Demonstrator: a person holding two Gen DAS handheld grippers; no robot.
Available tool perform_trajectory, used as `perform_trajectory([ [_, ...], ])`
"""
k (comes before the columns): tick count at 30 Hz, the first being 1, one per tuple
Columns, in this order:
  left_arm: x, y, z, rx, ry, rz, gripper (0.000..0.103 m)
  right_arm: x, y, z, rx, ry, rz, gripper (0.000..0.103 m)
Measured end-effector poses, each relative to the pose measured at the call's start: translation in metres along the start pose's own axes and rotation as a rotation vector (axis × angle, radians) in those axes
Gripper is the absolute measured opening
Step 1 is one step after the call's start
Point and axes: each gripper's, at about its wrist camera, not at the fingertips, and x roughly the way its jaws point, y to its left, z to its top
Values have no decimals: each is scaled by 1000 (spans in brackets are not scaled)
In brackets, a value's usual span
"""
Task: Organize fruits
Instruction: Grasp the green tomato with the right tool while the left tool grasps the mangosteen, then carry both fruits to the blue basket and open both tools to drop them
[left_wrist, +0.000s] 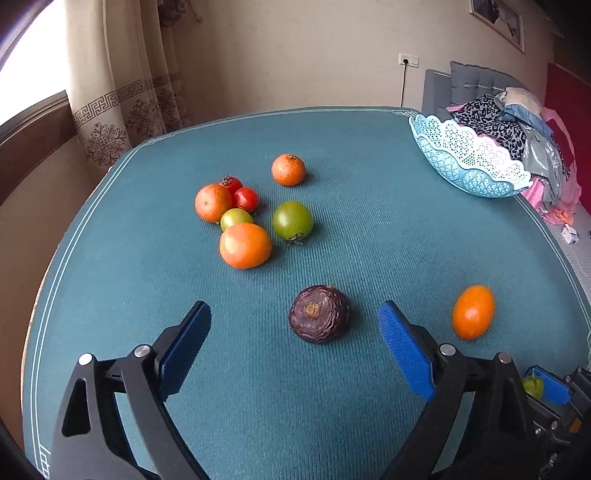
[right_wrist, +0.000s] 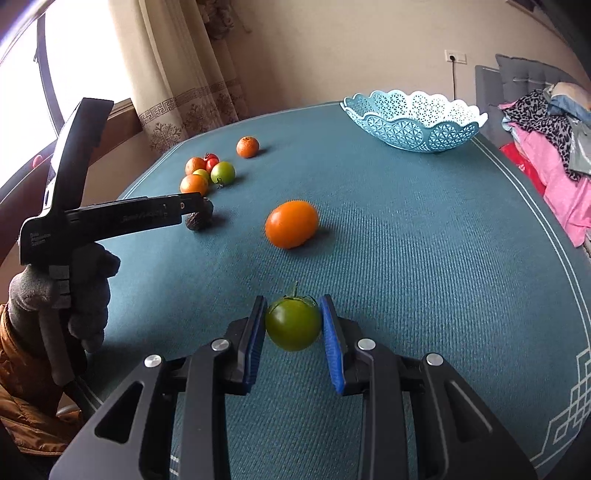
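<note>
My left gripper (left_wrist: 294, 309) stands open over the teal table (left_wrist: 369, 229), and a wrinkled dark purple fruit (left_wrist: 319, 314) lies untouched between its blue pads. My right gripper (right_wrist: 293, 301) is shut on a small green tomato (right_wrist: 293, 325), pads pressing both sides. An oval orange fruit (left_wrist: 472, 312) (right_wrist: 291, 223) lies between the two grippers. Farther back sits a cluster of oranges (left_wrist: 245, 245), red tomatoes (left_wrist: 245, 198) and green tomatoes (left_wrist: 292, 220), with one orange (left_wrist: 288, 169) apart. A light blue lace basket (left_wrist: 469, 166) (right_wrist: 413, 125) stands at the far right corner.
A grey sofa piled with clothes (left_wrist: 517, 122) stands beyond the table's right edge. Curtains (left_wrist: 122, 92) and a window are at the back left. A gloved hand (right_wrist: 85, 295) holds the left gripper's handle at the table's left edge.
</note>
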Motion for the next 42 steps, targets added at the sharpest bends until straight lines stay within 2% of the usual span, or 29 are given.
perform_trajectory([
  [11,35,3,0,-33,89,-62,68,11,0,15,13,-12,12,30],
  [12,38,3,0,-39,101,-69,63,12,0,15,14,-11,12,30],
  [14,39,3,-1,-39,105,-82,60,14,1,16,16,-9,12,30],
  [16,38,0,-1,-28,102,-104,48,14,0,17,20,-8,10,30],
  [18,37,-3,-2,-20,99,-119,43,15,-1,18,22,-10,8,30],
  [30,-3,-19,14,30,7,-151,43,10,-14,35,60,-48,0,30],
  [42,-20,-57,55,96,-63,-185,43,-3,-38,93,66,-176,-48,30],
])
